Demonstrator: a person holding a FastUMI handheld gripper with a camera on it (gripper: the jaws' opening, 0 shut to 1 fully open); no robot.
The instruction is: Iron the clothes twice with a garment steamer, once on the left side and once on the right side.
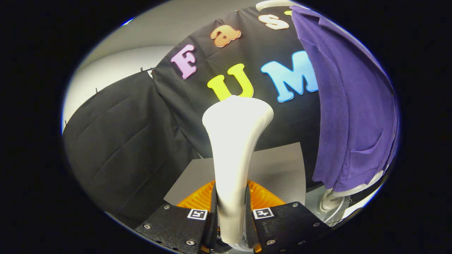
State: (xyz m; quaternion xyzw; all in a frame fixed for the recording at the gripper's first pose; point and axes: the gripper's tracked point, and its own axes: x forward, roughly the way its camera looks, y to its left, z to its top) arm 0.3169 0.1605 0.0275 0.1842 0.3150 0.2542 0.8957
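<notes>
Backdrop: black cloth wall (116, 141), grey table (282, 169) below.
Gripper (231, 211): clenched on the white garment steamer (235, 141) handle, head raised.
Purple shirt (346, 106): hung beyond, to the right, apart from the steamer head.
Progress: judged unstarted; both passes remain.

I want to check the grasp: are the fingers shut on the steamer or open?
Shut on it: both fingers press the white steamer handle from either side, its head raised, apart from the purple garment.

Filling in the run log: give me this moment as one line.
gripper: shut on steamer | steamer: upright between fingers, head raised | purple garment: hanging ahead right, apart from steamer | ironing: no contact yet
</notes>
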